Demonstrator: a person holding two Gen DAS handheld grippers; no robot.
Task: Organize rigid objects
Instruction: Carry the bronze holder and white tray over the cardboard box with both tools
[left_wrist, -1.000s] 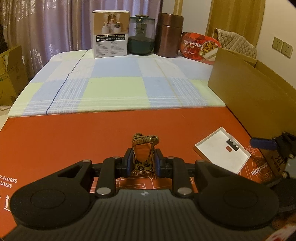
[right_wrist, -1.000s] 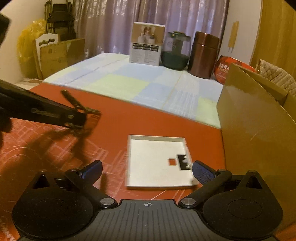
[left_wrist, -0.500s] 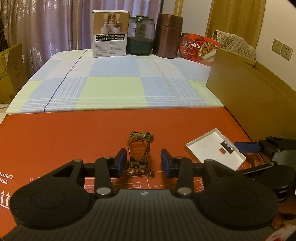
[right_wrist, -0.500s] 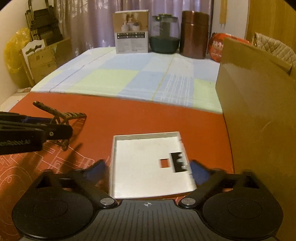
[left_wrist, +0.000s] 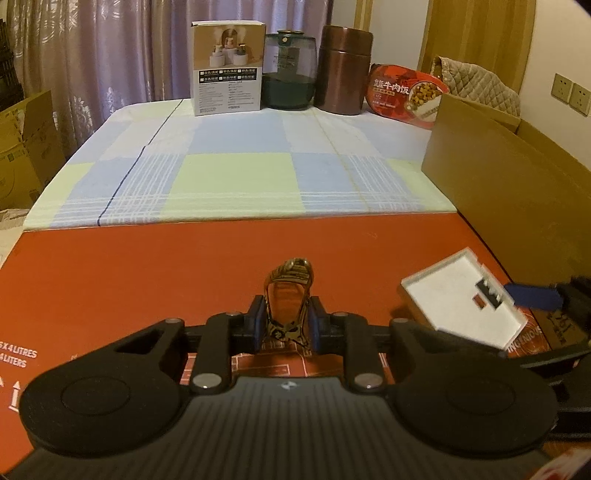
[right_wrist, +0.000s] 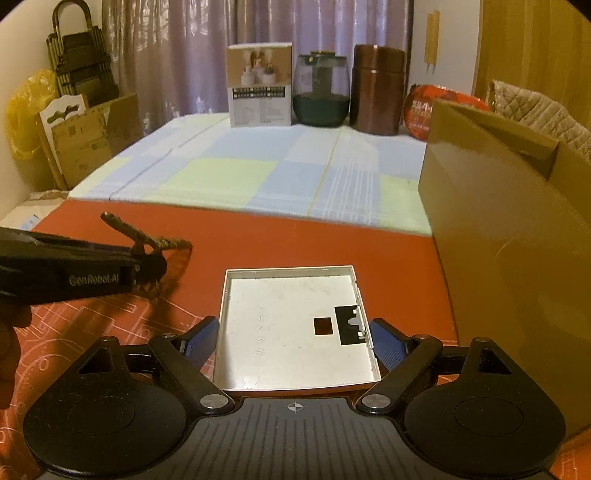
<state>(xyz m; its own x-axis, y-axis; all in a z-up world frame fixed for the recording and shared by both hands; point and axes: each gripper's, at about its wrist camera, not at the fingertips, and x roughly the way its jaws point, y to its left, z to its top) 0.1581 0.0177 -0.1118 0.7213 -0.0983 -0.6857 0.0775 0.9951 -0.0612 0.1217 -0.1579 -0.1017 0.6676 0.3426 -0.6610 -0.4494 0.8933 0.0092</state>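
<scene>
Two hand-held tongs over an orange worktop, each closed on one rigid object.

The left tongs (left_wrist: 286, 325) are clamped on a tortoiseshell hair claw clip (left_wrist: 290, 295), which stands upright between the blue pads (left_wrist: 256, 319) above the orange sheet (left_wrist: 129, 280). The right tongs (right_wrist: 293, 341) stand wide, with both pads against the side walls of a shallow white square tray (right_wrist: 288, 325), seen tilted and clear of the sheet at 3 o'clock in the left wrist view. A brown cardboard box (right_wrist: 517, 240) stands just beside the tray at 3 o'clock. At 12 o'clock, on the checked cloth (left_wrist: 236, 173), stand a printed carton (left_wrist: 227, 68), a dark glass jar (left_wrist: 290, 70) and a copper canister (left_wrist: 343, 70).
</scene>
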